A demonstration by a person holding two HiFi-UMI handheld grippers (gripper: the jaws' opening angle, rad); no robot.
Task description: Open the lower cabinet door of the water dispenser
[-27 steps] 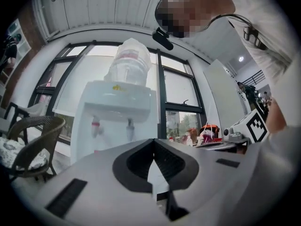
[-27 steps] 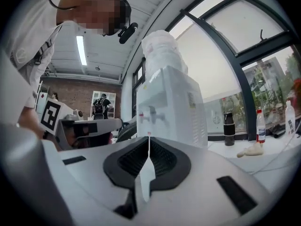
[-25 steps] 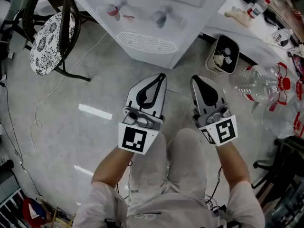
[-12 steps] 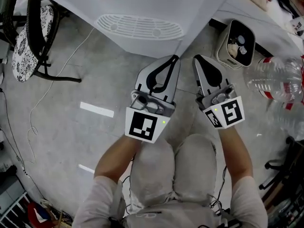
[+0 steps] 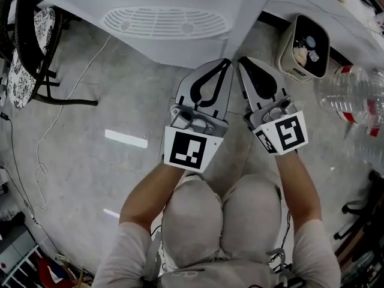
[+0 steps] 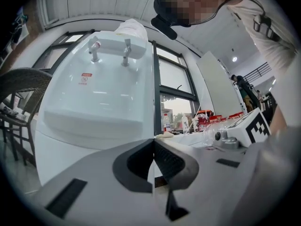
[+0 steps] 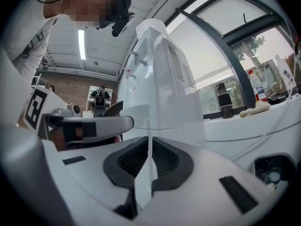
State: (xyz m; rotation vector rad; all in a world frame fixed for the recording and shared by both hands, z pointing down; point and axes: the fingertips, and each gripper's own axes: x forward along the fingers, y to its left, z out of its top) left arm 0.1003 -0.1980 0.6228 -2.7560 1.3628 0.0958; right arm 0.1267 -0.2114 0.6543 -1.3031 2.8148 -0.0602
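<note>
The white water dispenser (image 5: 180,17) fills the top of the head view, its oval drip grille (image 5: 165,21) facing me and its near corner edge (image 5: 243,29) running down towards the grippers. In the left gripper view the dispenser (image 6: 89,102) rises ahead with two taps (image 6: 96,48) on top; its lower front (image 6: 49,159) shows beneath the tray shelf. My left gripper (image 5: 224,62) and right gripper (image 5: 239,61) sit side by side just short of that corner, both shut and empty. Their pads meet in the left gripper view (image 6: 153,144) and the right gripper view (image 7: 149,146).
A dark chair with a patterned cushion (image 5: 18,59) stands at the left, and a thin cable (image 5: 54,131) trails over the grey floor. A beige bin (image 5: 305,45) and a large clear water bottle (image 5: 354,98) lie at the right. My knees (image 5: 222,215) are right below the grippers.
Both grippers have sunk and come nearer to the dispenser's corner, closing in on each other. The dispenser looks larger and its taps have left the head view. Both jaws stayed shut.
</note>
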